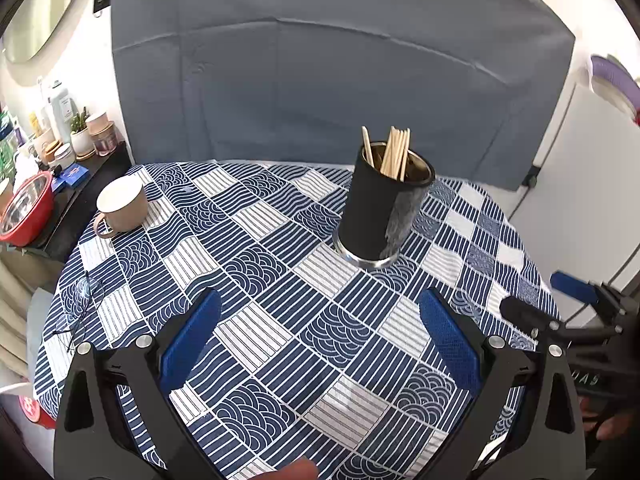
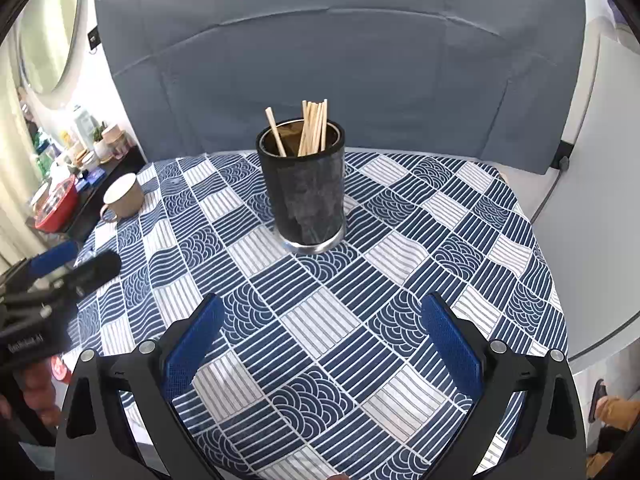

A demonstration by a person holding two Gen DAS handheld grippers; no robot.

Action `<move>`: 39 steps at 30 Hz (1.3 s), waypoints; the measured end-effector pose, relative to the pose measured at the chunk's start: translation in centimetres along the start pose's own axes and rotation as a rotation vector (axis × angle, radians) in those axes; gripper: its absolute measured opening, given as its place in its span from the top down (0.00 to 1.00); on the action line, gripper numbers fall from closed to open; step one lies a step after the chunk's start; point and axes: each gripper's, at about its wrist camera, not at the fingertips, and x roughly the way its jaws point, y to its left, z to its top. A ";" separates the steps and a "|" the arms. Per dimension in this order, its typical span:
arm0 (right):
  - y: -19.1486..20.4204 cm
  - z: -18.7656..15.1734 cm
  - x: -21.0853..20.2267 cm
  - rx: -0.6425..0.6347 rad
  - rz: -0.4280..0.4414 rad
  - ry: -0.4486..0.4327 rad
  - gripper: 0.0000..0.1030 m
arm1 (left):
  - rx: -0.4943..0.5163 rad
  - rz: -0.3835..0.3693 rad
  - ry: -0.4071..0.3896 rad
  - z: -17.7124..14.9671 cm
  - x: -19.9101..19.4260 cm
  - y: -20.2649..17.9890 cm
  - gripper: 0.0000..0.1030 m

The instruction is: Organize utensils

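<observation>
A black cylindrical holder (image 1: 382, 212) (image 2: 306, 188) stands upright on the round table with the blue-and-white patterned cloth (image 1: 256, 320) (image 2: 360, 280). Several wooden chopsticks (image 1: 394, 152) (image 2: 312, 128) stick out of its top. My left gripper (image 1: 320, 308) hovers open over the near part of the cloth, well short of the holder, with nothing between its blue pads. My right gripper (image 2: 320, 312) is also open and empty, in front of the holder. The right gripper shows at the right edge of the left wrist view (image 1: 552, 300); the left gripper shows at the left edge of the right wrist view (image 2: 76, 264).
A beige mug (image 1: 120, 208) (image 2: 122, 196) sits at the table's far left. Eyeglasses (image 1: 80, 304) lie near the left table edge. A side shelf holds a red bowl (image 1: 26, 212) (image 2: 56, 206), jars and bottles. A grey padded backrest (image 1: 340, 80) rises behind the table.
</observation>
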 end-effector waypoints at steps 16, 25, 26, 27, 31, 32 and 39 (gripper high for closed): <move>-0.9 -0.1 0.8 0.015 0.003 0.020 0.08 | 0.016 0.007 0.064 -0.4 1.1 -0.6 0.06; -0.8 -0.2 0.6 0.013 0.002 0.017 0.08 | 0.013 0.013 0.063 -0.5 1.1 -0.3 0.06; -0.8 -0.2 0.6 0.014 0.003 0.016 0.08 | 0.010 0.014 0.064 -0.5 1.1 -0.3 0.06; -0.8 -0.2 0.6 0.014 0.003 0.016 0.08 | 0.006 0.017 0.066 -0.6 1.1 -0.2 0.06; -0.9 -0.2 0.7 0.024 0.004 0.022 0.08 | -0.012 0.007 0.067 -0.6 1.1 0.2 0.06; -0.9 -0.2 0.7 0.027 0.006 0.023 0.08 | -0.015 0.002 0.067 -0.6 1.1 0.2 0.06; -0.6 -0.3 0.8 0.025 0.010 0.028 0.08 | -0.014 0.000 0.060 -0.6 0.9 0.4 0.06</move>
